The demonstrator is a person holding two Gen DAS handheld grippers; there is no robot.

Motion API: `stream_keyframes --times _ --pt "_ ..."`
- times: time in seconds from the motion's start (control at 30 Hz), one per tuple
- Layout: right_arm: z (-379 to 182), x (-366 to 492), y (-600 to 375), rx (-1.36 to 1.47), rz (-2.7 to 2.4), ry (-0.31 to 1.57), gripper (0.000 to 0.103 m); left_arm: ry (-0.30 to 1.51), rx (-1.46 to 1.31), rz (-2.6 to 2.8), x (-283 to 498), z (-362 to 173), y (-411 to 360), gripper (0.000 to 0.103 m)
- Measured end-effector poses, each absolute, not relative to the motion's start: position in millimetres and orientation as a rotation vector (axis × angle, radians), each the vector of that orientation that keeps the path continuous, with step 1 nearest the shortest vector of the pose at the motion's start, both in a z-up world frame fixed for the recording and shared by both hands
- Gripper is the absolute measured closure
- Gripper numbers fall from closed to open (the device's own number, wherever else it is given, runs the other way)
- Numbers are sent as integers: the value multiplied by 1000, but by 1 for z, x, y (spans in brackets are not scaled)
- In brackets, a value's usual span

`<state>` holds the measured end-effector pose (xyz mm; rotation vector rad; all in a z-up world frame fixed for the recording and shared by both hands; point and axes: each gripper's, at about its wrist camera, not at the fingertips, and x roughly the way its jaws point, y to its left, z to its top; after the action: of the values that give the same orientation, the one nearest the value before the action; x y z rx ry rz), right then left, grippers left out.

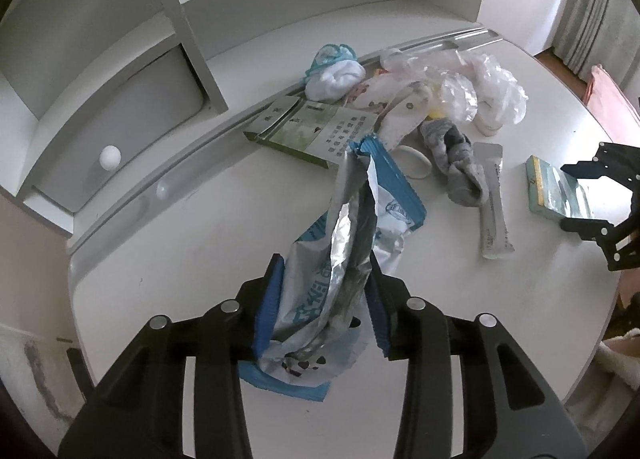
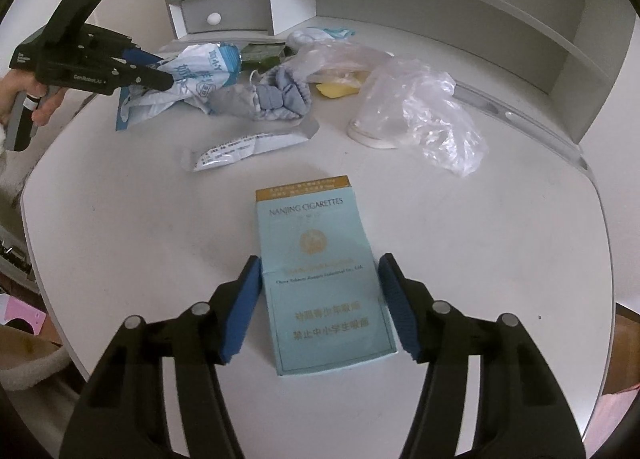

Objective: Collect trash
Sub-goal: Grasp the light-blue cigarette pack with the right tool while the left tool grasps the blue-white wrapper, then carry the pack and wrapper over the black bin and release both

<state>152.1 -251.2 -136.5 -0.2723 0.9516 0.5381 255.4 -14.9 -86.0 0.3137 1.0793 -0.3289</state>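
Left wrist view shows the left gripper (image 1: 324, 299) with both pads pressed against a crumpled blue-and-silver wrapper (image 1: 352, 227), near the desk's (image 1: 180, 259) front edge. Across the desk, the right gripper (image 2: 320, 307) straddles a pale blue cigarette pack (image 2: 320, 275) lying flat toward the front edge; its left pad touches the pack, its right pad stands just clear, so nothing is pinched yet. Both hands seem mid-pickup. Next, the right fingers likely need to squeeze the pack's sides before either lifts.
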Motion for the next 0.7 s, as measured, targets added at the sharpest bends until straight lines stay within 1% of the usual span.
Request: stream_keyframes --times 0.03,0.1,0.13,0.17,0.23,0.4,0.57,0.67,0.7 --pt "-137 152 -251 -269 535 950 44 1079 307 -330 256 -87 -14 66" --pt "-137 151 -252 -260 528 941 44 1072 266 -325 257 -90 -10 73" --pt "-136 150 -252 -256 521 937 45 1064 239 -330 256 -90 -8 86" --pt "-136 149 -252 -246 513 931 45 1047 220 -324 255 -88 -6 91" --pt "-133 150 -256 -202 509 924 45 1005 176 -296 249 -80 -1 95" --pt "-112 153 -275 -71 516 867 46 873 126 -223 229 -47 10 96" --pt "-122 155 -289 5 529 900 46 815 97 -188 210 -26 5 96" --pt "-96 146 -319 119 543 821 46 743 44 -241 192 2 -15 96" --pt "-78 138 -340 170 534 768 46 715 22 -309 184 18 -37 96"
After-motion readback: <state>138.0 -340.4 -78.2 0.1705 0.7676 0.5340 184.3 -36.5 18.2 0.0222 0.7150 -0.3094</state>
